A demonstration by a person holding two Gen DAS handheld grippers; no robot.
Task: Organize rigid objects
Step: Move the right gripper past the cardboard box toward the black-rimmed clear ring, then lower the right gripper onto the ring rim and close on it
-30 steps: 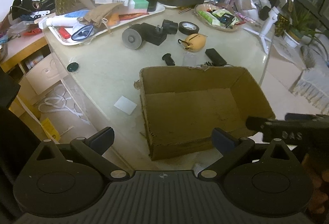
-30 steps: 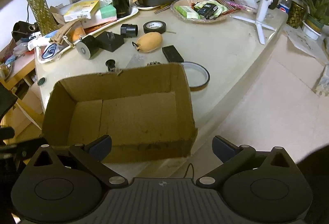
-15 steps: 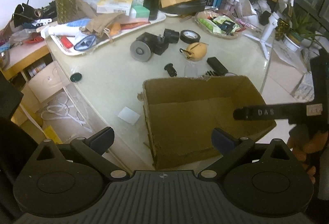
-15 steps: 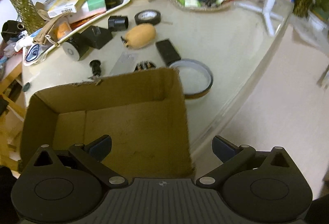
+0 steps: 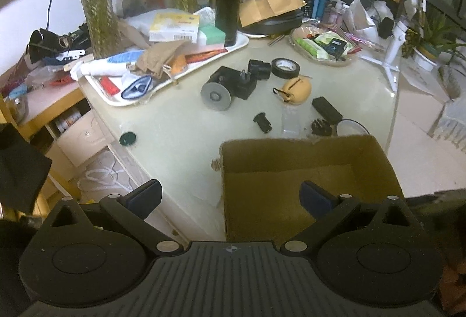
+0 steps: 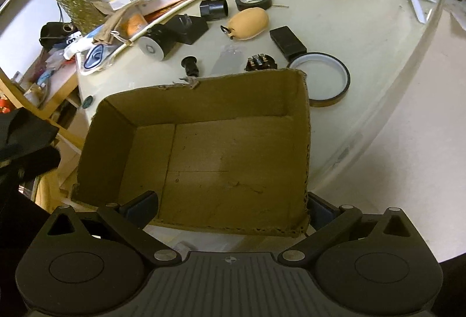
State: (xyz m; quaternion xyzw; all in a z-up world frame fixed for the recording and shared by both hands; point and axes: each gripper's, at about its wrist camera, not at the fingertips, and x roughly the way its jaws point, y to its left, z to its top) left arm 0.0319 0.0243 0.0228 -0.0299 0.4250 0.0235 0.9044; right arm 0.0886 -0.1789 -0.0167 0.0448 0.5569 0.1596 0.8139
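- Since a second ago, the right hand-held gripper (image 6: 230, 204) has come in low over the cardboard box (image 6: 209, 148), which now fills its view; the left hand-held gripper (image 5: 230, 197) sits further back, its view taking in more of the vases and clutter.
- Both hand-held grippers stand wide apart and hold nothing.
- The cardboard box is open and bare inside, sitting at the near edge of the counter (image 5: 174, 124), partly overhanging it.
- Just beyond the box's far wall lie a small black knob (image 6: 190, 66), a clear plastic piece (image 6: 227, 60), a black terminal block (image 6: 260, 62) and a tape ring (image 6: 320, 81).
- Further back are a tan pouch (image 6: 250, 24), a flat black case (image 6: 287, 42), a roll of black tape (image 6: 253, 1), a black adapter (image 6: 214, 9) and a black motor with a grey disc (image 6: 166, 41).
- A white tray (image 5: 163, 81) of mixed items lies to the left.
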